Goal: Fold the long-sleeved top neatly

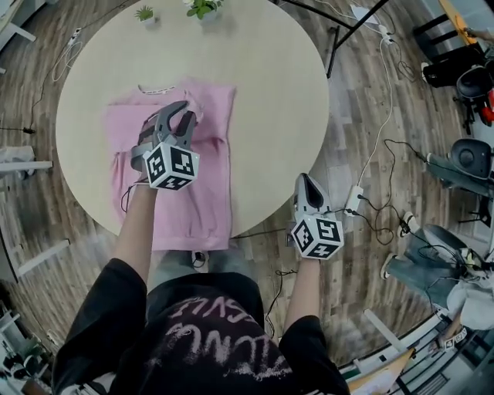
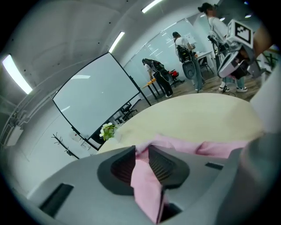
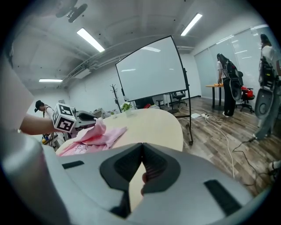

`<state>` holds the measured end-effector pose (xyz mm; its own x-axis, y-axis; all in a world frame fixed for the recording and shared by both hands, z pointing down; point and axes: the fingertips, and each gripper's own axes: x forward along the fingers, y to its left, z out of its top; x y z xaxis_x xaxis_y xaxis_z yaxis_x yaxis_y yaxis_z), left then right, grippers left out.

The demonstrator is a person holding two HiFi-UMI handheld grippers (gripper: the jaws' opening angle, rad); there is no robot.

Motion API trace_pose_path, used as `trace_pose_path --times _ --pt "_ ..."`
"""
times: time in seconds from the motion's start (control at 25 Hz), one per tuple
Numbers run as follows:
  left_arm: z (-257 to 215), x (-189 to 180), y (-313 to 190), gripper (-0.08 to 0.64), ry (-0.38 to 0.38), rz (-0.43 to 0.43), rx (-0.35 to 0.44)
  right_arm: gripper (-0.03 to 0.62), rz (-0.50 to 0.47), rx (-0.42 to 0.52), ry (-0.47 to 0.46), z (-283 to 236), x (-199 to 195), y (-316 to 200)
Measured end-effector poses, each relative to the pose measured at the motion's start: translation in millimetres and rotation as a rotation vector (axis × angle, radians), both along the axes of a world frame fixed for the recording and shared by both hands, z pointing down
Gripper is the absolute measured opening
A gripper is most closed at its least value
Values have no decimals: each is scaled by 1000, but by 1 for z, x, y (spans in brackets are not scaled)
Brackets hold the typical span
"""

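Observation:
The pink long-sleeved top [image 1: 204, 185] lies partly folded on the round table [image 1: 278, 100], its hem hanging over the near edge. My left gripper [image 1: 181, 114] is over the top's upper middle, jaws a little apart. In the left gripper view a fold of the pink cloth [image 2: 147, 184] runs between the pads of the left gripper [image 2: 141, 151], loosely. My right gripper [image 1: 303, 179] hangs off the table's near right edge, shut and empty. In the right gripper view the shut right gripper [image 3: 142, 147] points across the table toward the bunched top [image 3: 101, 136] and the left gripper [image 3: 83, 118].
Two small potted plants [image 1: 144, 13] [image 1: 203, 8] stand at the table's far edge. Cables and a power strip [image 1: 353, 199] lie on the wooden floor to the right, near chairs [image 1: 471, 158]. A whiteboard [image 3: 151, 70] stands behind the table, and people stand further back.

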<state>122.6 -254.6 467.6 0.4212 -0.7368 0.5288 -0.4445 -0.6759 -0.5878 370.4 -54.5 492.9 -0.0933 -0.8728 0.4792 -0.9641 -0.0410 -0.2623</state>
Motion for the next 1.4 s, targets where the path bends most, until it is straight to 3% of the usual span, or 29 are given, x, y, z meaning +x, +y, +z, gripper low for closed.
trace_pose_path --times 0.12,0.36,0.52,0.96,1.16,1.4 --pt "5 11 7 144 26 15 -20 6 2 -12 -6 6 2 7" --pt "-6 4 23 118 46 36 -1 6 -24 -11 1 10 -13 19" --pt "-16 -32 34 17 90 -7 -7 6 -59 -2 20 6 -38 22" --pt "-27 -163 152 12 154 -43 -18 6 -177 70 172 -24 -144 97" --pt "-23 -217 222 12 111 -22 -14 6 -241 77 288 -33 -192 152" --pt "-3 -245 281 14 46 23 -24 30 -335 38 434 -18 -220 192"
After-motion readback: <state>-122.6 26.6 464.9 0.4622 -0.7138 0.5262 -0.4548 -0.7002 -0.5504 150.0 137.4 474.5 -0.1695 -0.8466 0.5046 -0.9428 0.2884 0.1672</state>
